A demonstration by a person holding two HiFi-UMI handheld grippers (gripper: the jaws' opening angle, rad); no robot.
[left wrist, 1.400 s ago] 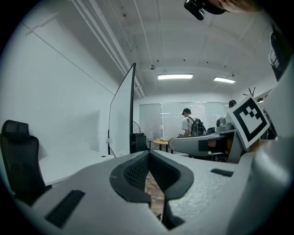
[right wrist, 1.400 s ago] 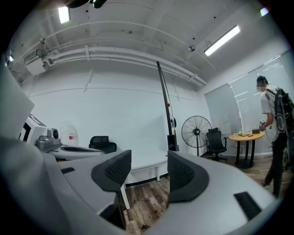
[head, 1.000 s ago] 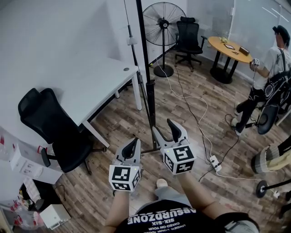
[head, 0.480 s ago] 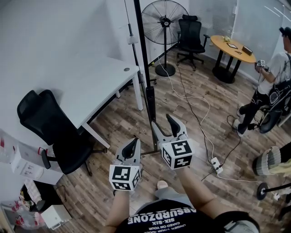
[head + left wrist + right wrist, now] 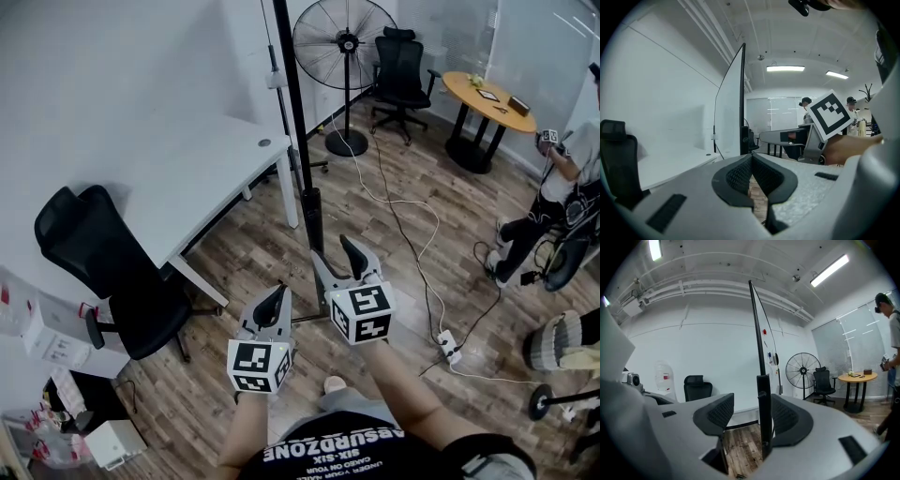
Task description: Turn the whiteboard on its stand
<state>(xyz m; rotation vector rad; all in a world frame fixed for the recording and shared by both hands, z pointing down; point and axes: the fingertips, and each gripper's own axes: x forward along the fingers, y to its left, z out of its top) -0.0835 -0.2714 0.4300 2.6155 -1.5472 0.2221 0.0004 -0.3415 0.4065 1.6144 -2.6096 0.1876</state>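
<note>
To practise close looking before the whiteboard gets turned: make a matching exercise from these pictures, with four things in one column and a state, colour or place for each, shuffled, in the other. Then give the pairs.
Things:
1. left claw
2. right claw
3. round table
4. power strip

Descriptions:
A. white, lying on the wooden floor
B. open
C. yellow top
D. shut

Pairs: 1-D, 2-B, 3-C, 4-A
</note>
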